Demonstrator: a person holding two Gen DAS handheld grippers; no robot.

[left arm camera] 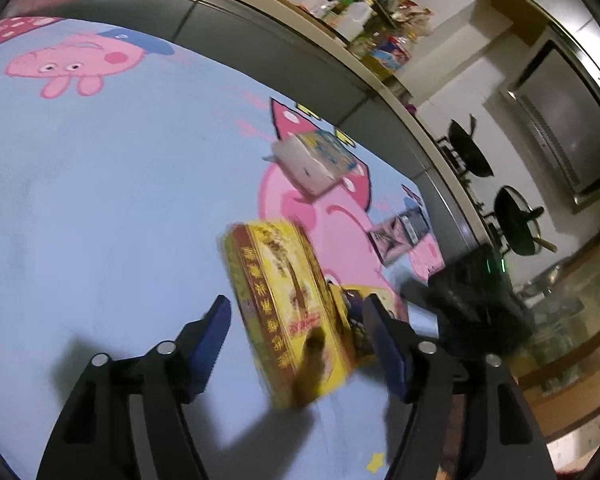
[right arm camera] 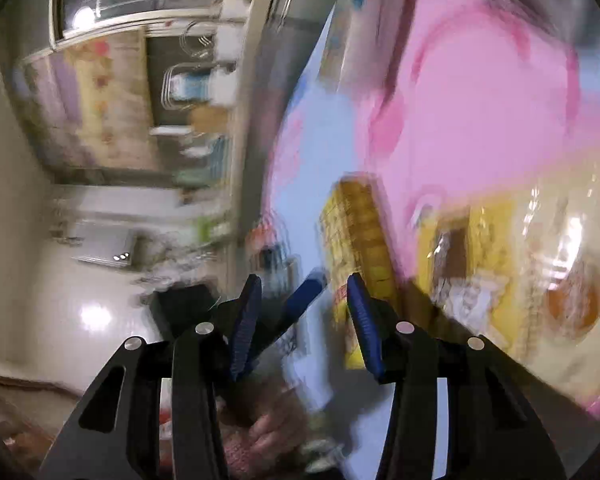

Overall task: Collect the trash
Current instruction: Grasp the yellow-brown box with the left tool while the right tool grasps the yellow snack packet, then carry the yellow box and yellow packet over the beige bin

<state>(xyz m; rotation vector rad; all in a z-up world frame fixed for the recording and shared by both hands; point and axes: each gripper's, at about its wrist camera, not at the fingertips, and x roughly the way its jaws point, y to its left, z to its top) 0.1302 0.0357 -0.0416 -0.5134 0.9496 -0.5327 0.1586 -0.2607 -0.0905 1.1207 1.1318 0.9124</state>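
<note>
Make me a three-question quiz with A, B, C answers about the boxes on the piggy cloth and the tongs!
1. Where is the yellow box?
A. between the left tongs' fingers
B. on the stove
C. on the floor

2. What colour are the pads on the left tongs' fingers?
A. red
B. blue
C. green

3. How are the left tongs?
A. shut tight
B. open wide
C. out of sight

Answers:
1 A, the box sits on the cartoon pig cloth between the two fingers.
2 B, both pads look dark blue.
3 B, there is a gap between the left finger and the box; the other side is too blurred to tell.
</note>
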